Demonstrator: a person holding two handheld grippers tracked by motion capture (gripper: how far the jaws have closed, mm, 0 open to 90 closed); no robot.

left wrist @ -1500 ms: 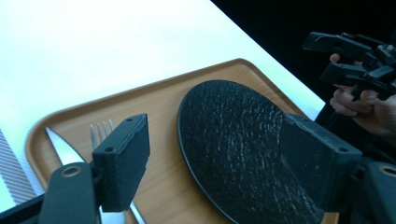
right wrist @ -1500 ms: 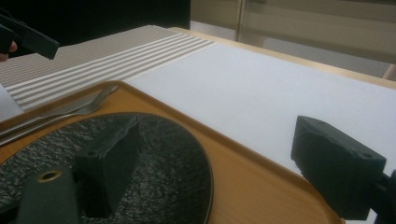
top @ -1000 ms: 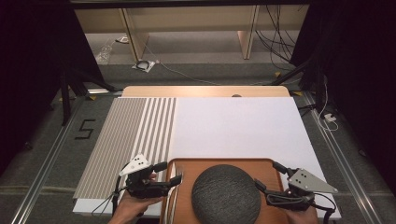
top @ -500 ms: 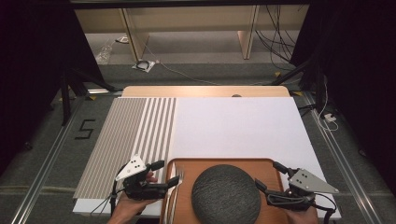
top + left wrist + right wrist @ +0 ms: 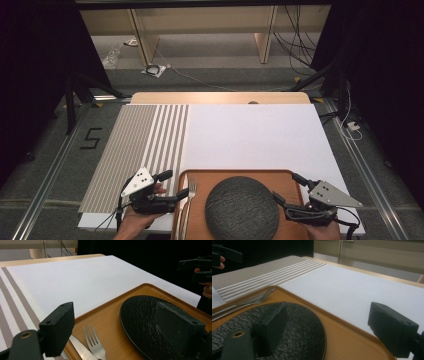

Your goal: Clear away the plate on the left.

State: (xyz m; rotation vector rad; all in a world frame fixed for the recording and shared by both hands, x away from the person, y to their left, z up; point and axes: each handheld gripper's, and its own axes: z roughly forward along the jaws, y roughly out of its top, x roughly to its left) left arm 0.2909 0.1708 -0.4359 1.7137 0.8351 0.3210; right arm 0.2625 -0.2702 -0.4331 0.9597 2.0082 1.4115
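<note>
Both claws gape empty: left claw [image 5: 177, 186] over the fork [image 5: 190, 196], right claw [image 5: 285, 192] probably nearing the plate [image 5: 242, 211]; a shallow grip could skid cutlery off the tray [image 5: 235, 173].

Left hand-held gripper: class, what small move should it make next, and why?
Probably ease the left hand-held gripper forward and down onto the fork. Its jaws stand open with the fork lying between them on the wooden tray, beside the knife and left of the black plate, nothing yet held.
</note>
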